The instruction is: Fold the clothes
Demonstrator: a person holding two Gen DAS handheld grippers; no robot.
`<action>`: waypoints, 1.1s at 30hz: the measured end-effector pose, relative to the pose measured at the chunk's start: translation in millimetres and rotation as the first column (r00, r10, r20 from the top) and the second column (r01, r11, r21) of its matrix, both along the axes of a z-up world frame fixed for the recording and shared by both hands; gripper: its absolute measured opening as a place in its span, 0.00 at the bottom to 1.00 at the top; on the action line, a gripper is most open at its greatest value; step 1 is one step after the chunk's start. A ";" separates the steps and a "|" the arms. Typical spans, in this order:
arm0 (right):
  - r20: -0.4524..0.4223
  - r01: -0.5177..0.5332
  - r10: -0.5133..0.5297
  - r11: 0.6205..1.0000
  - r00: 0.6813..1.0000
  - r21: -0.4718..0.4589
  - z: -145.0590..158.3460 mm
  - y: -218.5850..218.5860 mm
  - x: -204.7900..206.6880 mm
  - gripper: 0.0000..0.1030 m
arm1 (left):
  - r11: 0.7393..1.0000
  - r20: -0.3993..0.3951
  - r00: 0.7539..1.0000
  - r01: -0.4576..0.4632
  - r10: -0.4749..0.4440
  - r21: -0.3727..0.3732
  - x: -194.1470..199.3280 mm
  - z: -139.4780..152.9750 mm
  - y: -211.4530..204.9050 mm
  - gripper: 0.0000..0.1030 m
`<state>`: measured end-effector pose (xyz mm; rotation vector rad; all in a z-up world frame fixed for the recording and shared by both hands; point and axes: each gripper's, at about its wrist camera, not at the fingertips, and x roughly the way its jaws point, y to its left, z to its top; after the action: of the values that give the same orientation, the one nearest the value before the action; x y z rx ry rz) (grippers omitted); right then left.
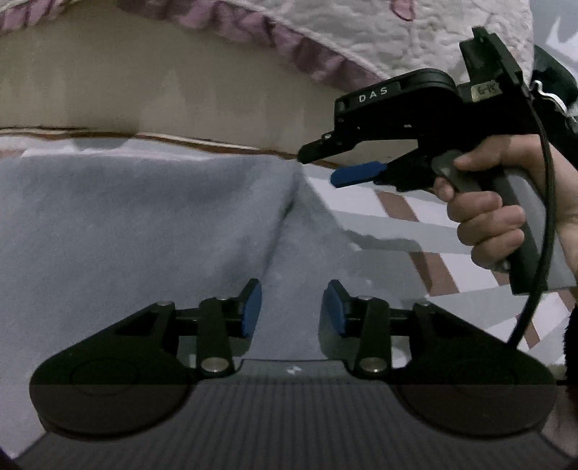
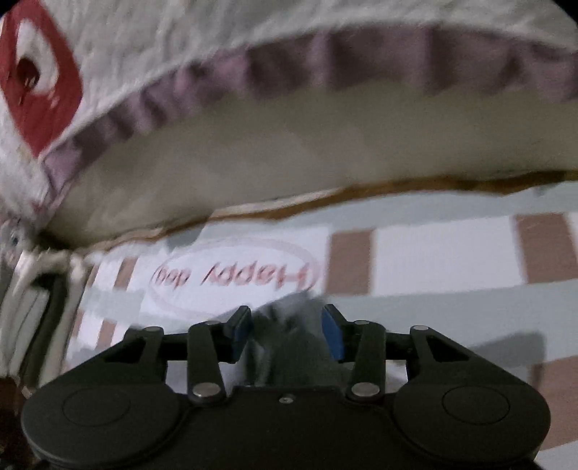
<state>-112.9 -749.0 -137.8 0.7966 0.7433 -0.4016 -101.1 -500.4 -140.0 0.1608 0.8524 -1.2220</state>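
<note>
One grey garment [image 1: 144, 224] flat on checked bedsheet [image 1: 397, 213], ridge running away; left gripper [image 1: 290, 311] and right gripper [image 2: 285, 334] both parted.

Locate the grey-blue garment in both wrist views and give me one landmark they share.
Left wrist: the grey-blue garment fills the left and centre, running under the left gripper.
Right wrist: only a bunched bit shows at bottom centre, between the right gripper's fingers.
Shared landmark: the quilt's purple ruffled edge.
</note>
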 end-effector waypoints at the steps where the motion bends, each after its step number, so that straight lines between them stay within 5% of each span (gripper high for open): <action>1: 0.034 0.008 -0.010 0.998 0.999 0.058 -3.5 -6.6 -6.9 0.48 | 1.000 -0.016 1.000 0.012 -0.012 -0.019 -0.8 -1.3 -2.1 0.37; 3: 0.104 0.013 -0.032 0.983 0.994 0.184 -11.3 -19.9 -20.8 0.48 | 0.999 -0.046 0.998 0.034 -0.036 -0.030 -4.6 -6.1 -13.1 0.32; 5: 0.174 -0.020 -0.024 0.969 0.985 0.248 -10.0 -18.0 -32.9 0.47 | 0.997 -0.068 0.995 0.066 -0.069 -0.037 -8.9 -6.3 -13.8 0.15; 7: 0.243 -0.119 0.064 0.968 0.968 0.221 0.4 -5.2 -37.5 0.41 | 0.994 -0.114 0.987 0.104 -0.109 -0.044 -11.0 -9.3 -13.2 0.00; 9: 0.283 -0.239 0.190 0.960 0.940 0.148 9.5 11.3 -31.5 0.26 | 0.992 -0.217 0.968 0.112 -0.122 -0.061 -7.7 -17.8 -10.6 0.00; 14: 0.045 -0.340 0.342 0.939 0.939 -0.052 -2.8 41.5 -0.2 0.29 | 0.990 -0.233 0.963 0.139 -0.134 0.005 -1.1 -6.0 -7.7 0.03; 16: -0.107 -0.370 0.356 0.914 0.928 -0.167 -9.3 52.7 10.6 0.01 | 0.978 -0.214 0.961 0.193 -0.172 0.077 5.8 9.6 -8.6 0.09; 19: -0.161 -0.282 0.251 0.936 0.955 -0.210 -10.2 42.1 4.2 0.00 | 0.929 -0.155 0.955 0.286 -0.255 0.236 21.9 39.4 -6.6 0.15; 20: -0.171 -0.239 0.205 0.946 0.964 -0.217 -10.5 37.5 1.8 0.03 | 0.907 -0.124 0.954 0.298 -0.273 0.297 29.1 50.0 -3.8 0.15; 22: -0.293 -0.149 0.055 0.940 0.954 -0.307 -12.3 30.3 -1.0 0.26 | 0.860 -0.058 0.960 0.273 -0.275 0.432 48.6 72.0 8.3 0.15; 23: -0.343 -0.124 -0.006 0.926 0.939 -0.357 -12.9 27.6 -1.6 0.26 | 0.832 -0.019 0.966 0.234 -0.260 0.504 61.2 83.5 17.8 0.15; 24: -0.296 -0.097 -0.003 0.941 0.955 -0.324 -10.3 22.7 -5.0 0.28 | 0.799 0.020 0.969 0.191 -0.246 0.571 73.8 94.9 27.4 0.15; 27: -0.110 -0.042 0.024 0.986 0.994 -0.159 -2.5 8.6 -15.0 0.57 | 0.718 0.097 0.984 0.043 -0.152 0.694 121.3 133.5 69.6 0.21; 29: 0.022 -0.087 0.088 0.996 0.996 -0.034 2.7 6.3 -22.7 0.60 | 0.718 0.143 0.981 -0.008 -0.127 0.696 141.8 150.3 87.6 0.29; 30: 0.046 -0.131 0.132 0.991 0.990 -0.025 5.9 10.6 -23.8 0.69 | 0.734 0.155 0.980 -0.014 -0.125 0.679 148.9 155.0 94.2 0.32; 33: 0.083 -0.265 0.268 0.963 0.960 -0.047 14.1 28.4 -22.7 0.76 | 0.841 0.133 0.988 -0.007 -0.077 0.541 167.2 142.8 110.6 0.40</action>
<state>-135.5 -720.7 -123.6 0.6652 0.7467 -0.1356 66.1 -389.8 2.7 0.7235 1.0498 -0.9583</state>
